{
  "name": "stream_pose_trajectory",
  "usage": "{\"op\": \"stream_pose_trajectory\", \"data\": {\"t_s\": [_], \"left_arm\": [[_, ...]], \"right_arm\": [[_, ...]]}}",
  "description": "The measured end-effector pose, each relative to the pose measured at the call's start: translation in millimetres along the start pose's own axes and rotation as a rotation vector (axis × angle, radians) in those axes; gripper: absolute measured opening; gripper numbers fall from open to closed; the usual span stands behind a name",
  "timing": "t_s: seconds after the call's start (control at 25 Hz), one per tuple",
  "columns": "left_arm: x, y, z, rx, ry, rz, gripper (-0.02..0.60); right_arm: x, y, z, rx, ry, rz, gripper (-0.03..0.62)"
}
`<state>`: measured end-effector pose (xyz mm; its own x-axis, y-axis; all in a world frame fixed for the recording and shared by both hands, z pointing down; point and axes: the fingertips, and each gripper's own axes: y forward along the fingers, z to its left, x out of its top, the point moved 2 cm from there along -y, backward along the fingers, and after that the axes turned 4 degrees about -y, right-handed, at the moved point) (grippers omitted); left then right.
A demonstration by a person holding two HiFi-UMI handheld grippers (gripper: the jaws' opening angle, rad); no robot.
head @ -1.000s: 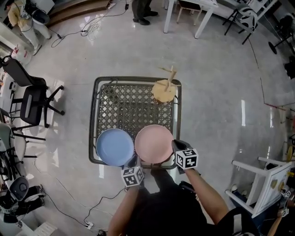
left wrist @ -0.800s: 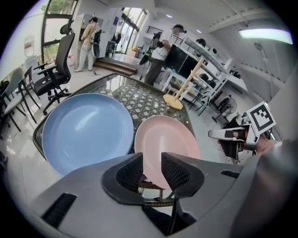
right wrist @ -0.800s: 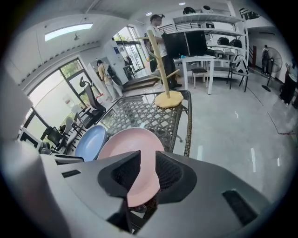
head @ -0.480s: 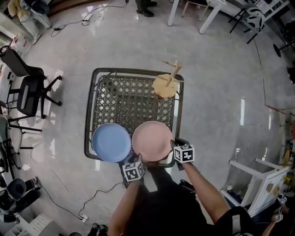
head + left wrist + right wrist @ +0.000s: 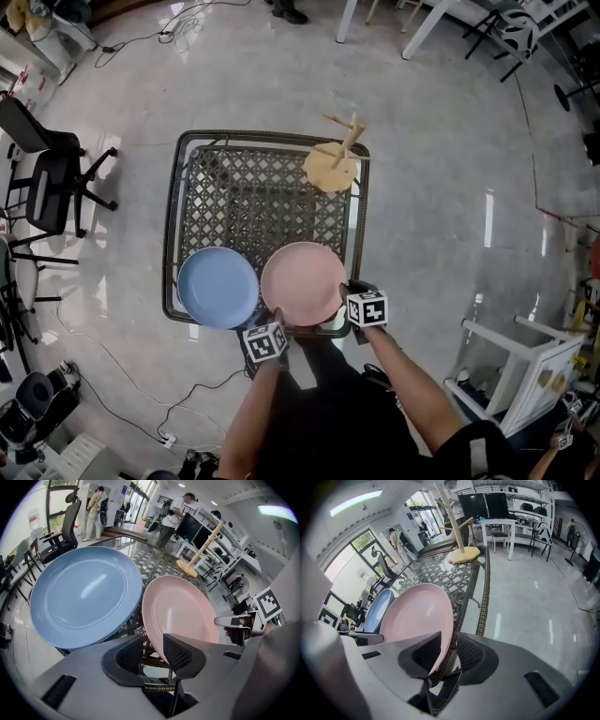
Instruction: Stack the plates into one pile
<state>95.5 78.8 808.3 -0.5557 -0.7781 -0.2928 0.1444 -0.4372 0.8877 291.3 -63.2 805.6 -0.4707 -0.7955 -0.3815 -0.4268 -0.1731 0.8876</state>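
Starting the stack, the left gripper (image 5: 152,653) and right gripper (image 5: 445,656), jaws just opening, straddle but don't pinch the rim of the pink plate (image 5: 302,283) beside the blue plate (image 5: 217,287) on the lattice table (image 5: 262,192); clamping and lifting it across looks next

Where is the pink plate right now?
In the head view, the pink plate lies at the near edge of the wicker table, right of the blue plate.
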Motion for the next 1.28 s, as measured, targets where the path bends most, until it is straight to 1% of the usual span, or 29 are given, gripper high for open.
{"op": "stream_pose_trajectory", "data": {"t_s": [0.12,0.24,0.32,0.4,0.52,0.6,0.8,0.96,1.28], "left_arm": [[-3,5,2,0.007,-0.003,0.015,0.137],[-3,7,0,-0.009,-0.014,0.025,0.092],[-2,8,0,-0.013,-0.019,0.028,0.089],[-2,8,1,-0.017,-0.019,0.027,0.084],[1,6,-2,-0.021,-0.006,0.018,0.084],[4,3,-5,-0.035,-0.01,0.012,0.083],[18,-11,-17,-0.067,0.028,-0.013,0.081],[31,-24,-23,-0.094,0.043,-0.031,0.078],[64,-65,-18,-0.151,0.07,-0.086,0.071]], "right_arm": [[-6,4,-1,0.001,0.015,0.014,0.089],[-8,5,-4,-0.005,0.033,0.024,0.084],[-7,6,-2,0.003,0.038,0.024,0.073],[-7,6,0,0.0,0.042,0.026,0.046],[-7,5,0,-0.015,0.053,0.028,0.041],[-5,0,-2,-0.02,0.072,0.023,0.038],[1,-16,-4,-0.034,0.099,-0.008,0.037],[8,-32,0,-0.041,0.114,-0.042,0.037],[26,-56,29,-0.06,0.158,-0.114,0.037]]}}
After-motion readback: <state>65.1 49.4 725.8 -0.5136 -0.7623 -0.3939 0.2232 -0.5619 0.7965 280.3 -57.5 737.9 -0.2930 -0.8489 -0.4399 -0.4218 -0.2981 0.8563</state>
